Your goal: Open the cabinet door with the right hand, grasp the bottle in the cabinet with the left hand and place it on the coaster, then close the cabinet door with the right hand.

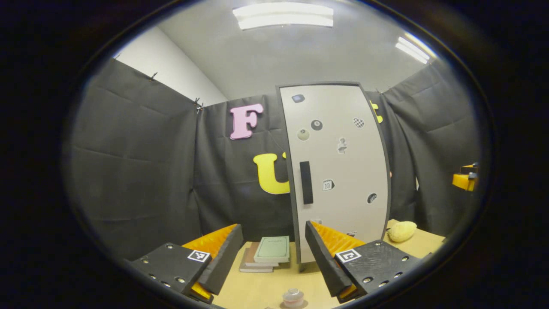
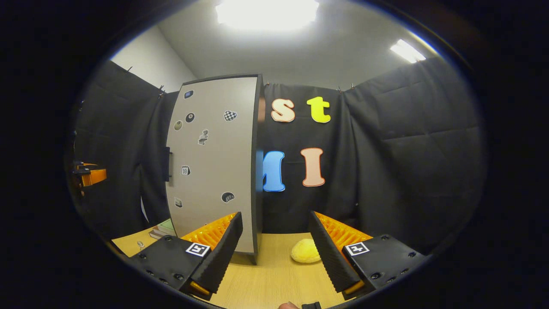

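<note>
Black cloth (image 2: 411, 141) hangs as the booth's wall on every side, pinned along its top edge. Above it, a white wall (image 1: 167, 73) shows at ten o'clock under a grey ceiling (image 1: 300, 56), with strip lights (image 1: 283, 16) at twelve and two o'clock

The tall light-grey cabinet door (image 1: 339, 171) has a dark edge, a black vertical handle (image 1: 306, 182) and small black, white and checkered stickers. The light wood-grain bench (image 1: 266, 287) carries a pale-green-covered notebook (image 1: 272, 249) atop brownish books, and a pale yellow rounded lump (image 1: 402, 231). A clear, pinkish small bottle (image 1: 293, 297) stands near the edge.
</note>
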Action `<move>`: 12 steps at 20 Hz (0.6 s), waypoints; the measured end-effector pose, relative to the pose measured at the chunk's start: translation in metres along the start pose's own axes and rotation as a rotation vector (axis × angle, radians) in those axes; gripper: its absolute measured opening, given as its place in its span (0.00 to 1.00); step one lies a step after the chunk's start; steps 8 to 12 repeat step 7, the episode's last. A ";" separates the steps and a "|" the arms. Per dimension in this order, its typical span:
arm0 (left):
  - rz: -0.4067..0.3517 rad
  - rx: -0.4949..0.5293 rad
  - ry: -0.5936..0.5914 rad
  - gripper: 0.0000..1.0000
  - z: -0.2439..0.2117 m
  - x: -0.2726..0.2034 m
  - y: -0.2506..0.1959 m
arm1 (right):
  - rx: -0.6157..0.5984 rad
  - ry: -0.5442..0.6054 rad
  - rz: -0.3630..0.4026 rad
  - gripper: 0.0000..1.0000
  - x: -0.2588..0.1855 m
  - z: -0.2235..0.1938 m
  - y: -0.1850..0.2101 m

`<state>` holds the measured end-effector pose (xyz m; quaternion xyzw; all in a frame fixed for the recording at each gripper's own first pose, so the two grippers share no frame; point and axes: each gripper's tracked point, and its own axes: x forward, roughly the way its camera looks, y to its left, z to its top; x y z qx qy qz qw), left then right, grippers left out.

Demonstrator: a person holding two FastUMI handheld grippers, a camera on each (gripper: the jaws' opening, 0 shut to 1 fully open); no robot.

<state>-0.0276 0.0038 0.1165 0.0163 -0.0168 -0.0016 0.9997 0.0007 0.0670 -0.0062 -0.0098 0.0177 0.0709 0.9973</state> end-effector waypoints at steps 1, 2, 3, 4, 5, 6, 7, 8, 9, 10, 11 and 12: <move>0.008 -0.002 -0.004 0.88 0.001 0.000 0.007 | 0.000 -0.006 0.000 0.98 -0.001 0.004 0.003; 0.016 -0.002 -0.006 0.92 0.001 0.000 0.013 | -0.001 -0.012 0.002 0.98 -0.002 0.006 0.005; 0.021 -0.003 -0.008 0.92 0.000 0.000 0.018 | -0.003 -0.016 0.001 0.98 -0.004 0.009 0.007; 0.024 -0.006 -0.009 0.90 -0.001 0.000 0.021 | -0.003 -0.019 0.000 0.98 -0.004 0.011 0.008; 0.026 -0.008 -0.011 0.90 -0.003 0.003 0.025 | -0.001 -0.020 -0.001 0.99 -0.005 0.012 0.010; 0.027 -0.008 -0.011 0.89 -0.004 0.003 0.029 | 0.005 -0.019 0.001 0.99 -0.005 0.011 0.012; 0.026 -0.010 -0.012 0.90 -0.004 0.002 0.032 | 0.011 -0.017 0.004 0.99 -0.005 0.011 0.014; 0.026 -0.010 -0.012 0.90 -0.004 0.002 0.032 | 0.011 -0.017 0.004 0.99 -0.005 0.011 0.014; 0.026 -0.010 -0.012 0.90 -0.004 0.002 0.032 | 0.011 -0.017 0.004 0.99 -0.005 0.011 0.014; 0.026 -0.010 -0.012 0.90 -0.004 0.002 0.032 | 0.011 -0.017 0.004 0.99 -0.005 0.011 0.014; 0.026 -0.010 -0.012 0.90 -0.004 0.002 0.032 | 0.011 -0.017 0.004 0.99 -0.005 0.011 0.014; 0.026 -0.010 -0.012 0.90 -0.004 0.002 0.032 | 0.011 -0.017 0.004 0.99 -0.005 0.011 0.014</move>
